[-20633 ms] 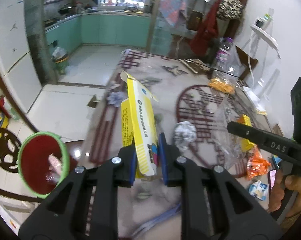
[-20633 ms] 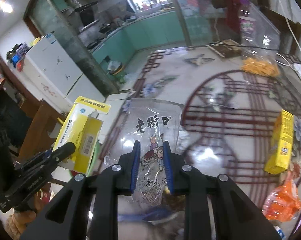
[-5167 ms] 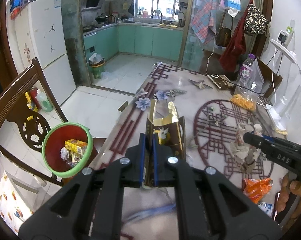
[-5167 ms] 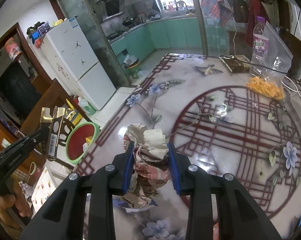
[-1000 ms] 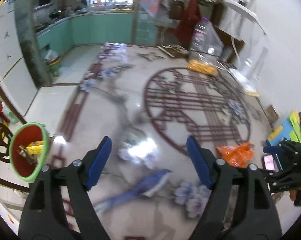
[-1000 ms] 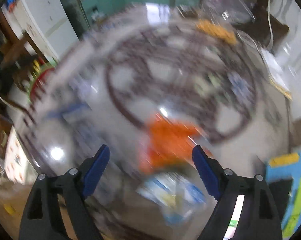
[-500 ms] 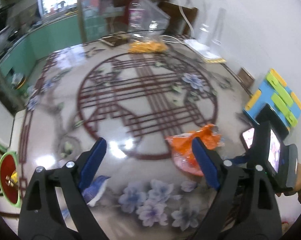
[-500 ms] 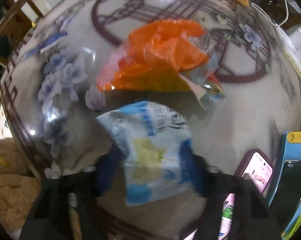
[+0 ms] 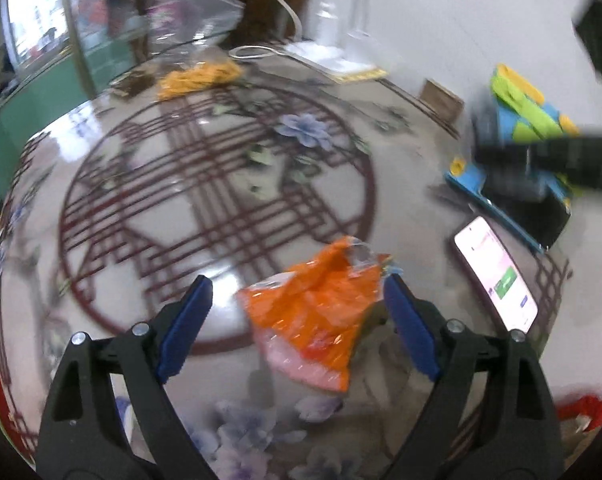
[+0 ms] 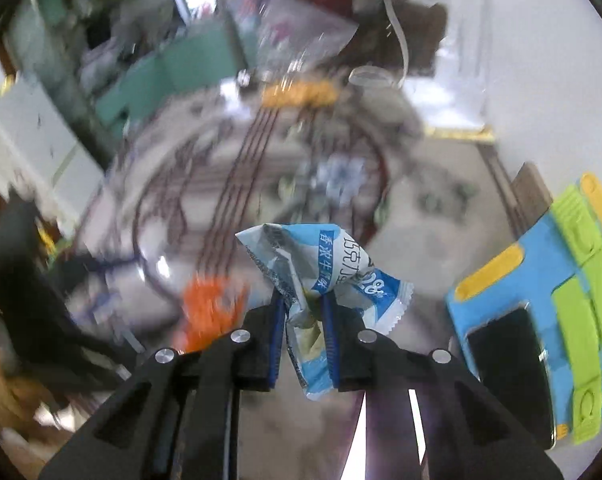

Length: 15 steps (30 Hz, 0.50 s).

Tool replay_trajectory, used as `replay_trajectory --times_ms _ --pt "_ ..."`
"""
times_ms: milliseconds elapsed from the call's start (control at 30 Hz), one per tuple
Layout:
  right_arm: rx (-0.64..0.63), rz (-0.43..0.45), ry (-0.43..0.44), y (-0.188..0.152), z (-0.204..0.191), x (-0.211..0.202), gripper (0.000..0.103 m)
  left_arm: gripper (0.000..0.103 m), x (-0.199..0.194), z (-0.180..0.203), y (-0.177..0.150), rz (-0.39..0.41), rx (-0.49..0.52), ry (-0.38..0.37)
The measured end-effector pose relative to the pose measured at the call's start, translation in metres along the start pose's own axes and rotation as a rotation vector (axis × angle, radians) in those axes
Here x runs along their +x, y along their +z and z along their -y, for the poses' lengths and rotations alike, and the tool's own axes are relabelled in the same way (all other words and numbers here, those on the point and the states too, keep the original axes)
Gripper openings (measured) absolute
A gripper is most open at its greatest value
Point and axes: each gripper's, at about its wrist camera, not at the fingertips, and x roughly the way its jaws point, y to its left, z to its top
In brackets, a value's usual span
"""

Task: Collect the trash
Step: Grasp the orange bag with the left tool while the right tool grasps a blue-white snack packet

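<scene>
A crumpled orange wrapper (image 9: pixel 313 300) lies on the patterned round table (image 9: pixel 181 184). My left gripper (image 9: pixel 297 284) hangs open over it, one blue pad on each side, neither touching it. My right gripper (image 10: pixel 302 300) has its jaws closing, and the pads squeeze a crumpled blue and white wrapper (image 10: pixel 321 256) held up off the table. The right wrist view shows the orange wrapper (image 10: pixel 213 304) as a blur at lower left. In the left wrist view the right gripper is a dark blurred bar at the right edge.
A lit phone (image 9: pixel 497 272) lies right of the orange wrapper, with a blue, green and yellow case (image 9: pixel 521 120) and a dark phone beyond it. At the table's far side sit a clear bag of yellow snacks (image 9: pixel 199 76) and a white cable (image 9: pixel 257 53).
My right gripper has shut on the blue and white wrapper and lifted it off the table. My left gripper has moved in, so the orange wrapper now sits between its fingers.
</scene>
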Motion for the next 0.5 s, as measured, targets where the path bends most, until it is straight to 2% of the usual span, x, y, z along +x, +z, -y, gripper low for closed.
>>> replay_trajectory --times_ms 133,300,400,500 --pt "0.053 0.054 0.027 0.019 0.002 -0.009 0.018 0.085 0.028 0.009 0.004 -0.047 0.022 -0.021" --pt "0.06 0.086 0.056 0.029 -0.017 -0.007 0.02 0.083 0.056 0.008 0.003 -0.121 0.026 -0.021" --pt "0.053 0.082 0.075 0.032 -0.021 -0.009 0.02 0.063 0.061 0.001 0.002 -0.142 -0.014 -0.058" --pt "0.048 0.086 0.096 0.037 -0.032 -0.005 0.02 0.054 0.051 -0.007 0.005 -0.14 -0.044 -0.05"
